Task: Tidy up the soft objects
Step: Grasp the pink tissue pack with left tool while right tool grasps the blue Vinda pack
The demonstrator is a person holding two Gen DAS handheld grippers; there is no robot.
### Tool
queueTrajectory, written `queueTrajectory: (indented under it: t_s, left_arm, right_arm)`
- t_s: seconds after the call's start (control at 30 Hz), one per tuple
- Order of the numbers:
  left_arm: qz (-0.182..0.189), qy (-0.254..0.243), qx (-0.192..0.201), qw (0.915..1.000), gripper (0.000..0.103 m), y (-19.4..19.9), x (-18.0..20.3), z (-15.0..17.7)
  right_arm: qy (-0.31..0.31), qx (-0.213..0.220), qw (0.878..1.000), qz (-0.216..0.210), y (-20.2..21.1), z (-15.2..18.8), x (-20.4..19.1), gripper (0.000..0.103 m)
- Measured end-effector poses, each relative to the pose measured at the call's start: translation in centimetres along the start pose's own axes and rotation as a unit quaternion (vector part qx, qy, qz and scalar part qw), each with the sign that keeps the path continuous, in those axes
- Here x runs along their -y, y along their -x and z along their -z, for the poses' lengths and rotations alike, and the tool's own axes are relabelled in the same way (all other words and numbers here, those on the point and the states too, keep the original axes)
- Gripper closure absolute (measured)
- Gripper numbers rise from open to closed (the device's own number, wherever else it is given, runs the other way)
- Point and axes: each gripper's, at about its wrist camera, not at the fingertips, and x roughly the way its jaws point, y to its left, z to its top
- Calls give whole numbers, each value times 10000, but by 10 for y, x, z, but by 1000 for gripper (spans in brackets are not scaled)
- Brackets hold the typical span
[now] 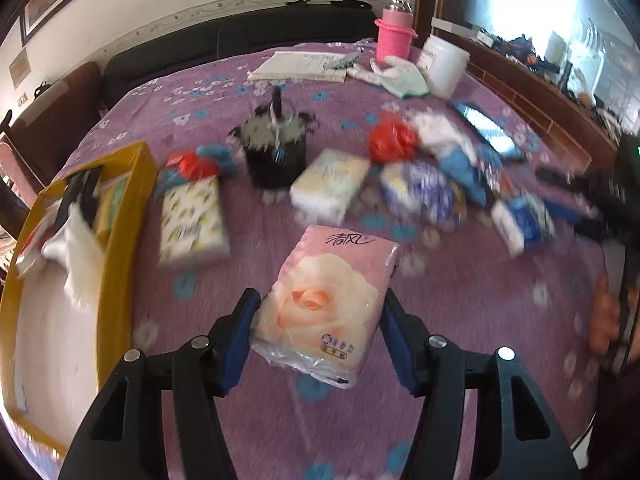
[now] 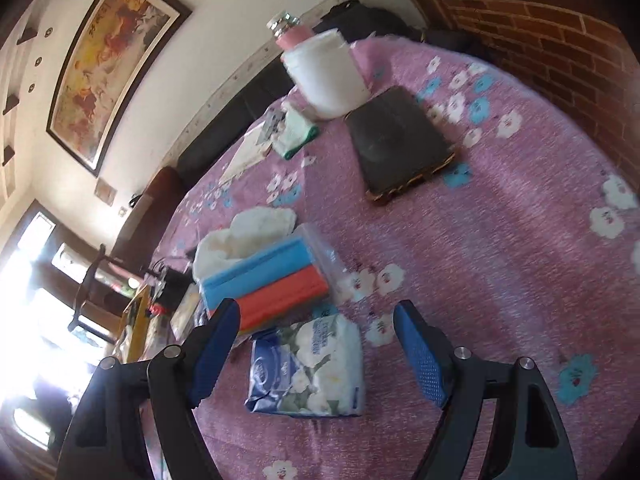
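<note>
left gripper (image 1: 318, 336): jaws clamped on the pink tissue pack (image 1: 326, 304), likely bound for the yellow box (image 1: 120, 216).
right gripper (image 2: 316, 356): jaws released, straddling the blue-white tissue pack (image 2: 310, 368) without touching, poised for pickup.

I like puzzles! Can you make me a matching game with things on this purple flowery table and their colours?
Things:
1. rose-printed soft tissue pack
2. tall plastic tub
3. cardboard box
4. crumpled plastic bag

Colours:
A. yellow
B. red
C. pink
D. white

Pairs: 1-C, 2-D, 3-A, 4-B
</note>
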Motion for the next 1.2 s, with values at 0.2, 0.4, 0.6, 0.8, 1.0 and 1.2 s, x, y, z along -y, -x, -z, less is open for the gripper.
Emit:
queueTrajectory:
  t_s: [0.2,0.4,0.6,0.8,1.0,1.2]
  left_arm:
    - [246,19,-202,9995,42,-11,-12,29]
    - [530,81,81,9985,36,-9,-15,40]
    - [836,99,62,9964,22,-10,-16,39]
    - [707,-98,-15,9974,16,-13,-6,38]
    - [529,-285,-116,9981,12,-17,2,38]
    - [352,-194,-68,9992,50,-12,1,37]
  right_arm:
    - [-128,87,9997,191,2,0,6,19]
    - [168,120,9971,735,-2,0,-4,19]
    - [613,126,9930,999,22,5,-38,19]
    - [1495,-598,9728,1668,-6,26,-68,19]
    - [1720,-867,9613,1970,-36,39,-70,18]
    - [1836,-742,9598,1990,-34,43,-75,26]
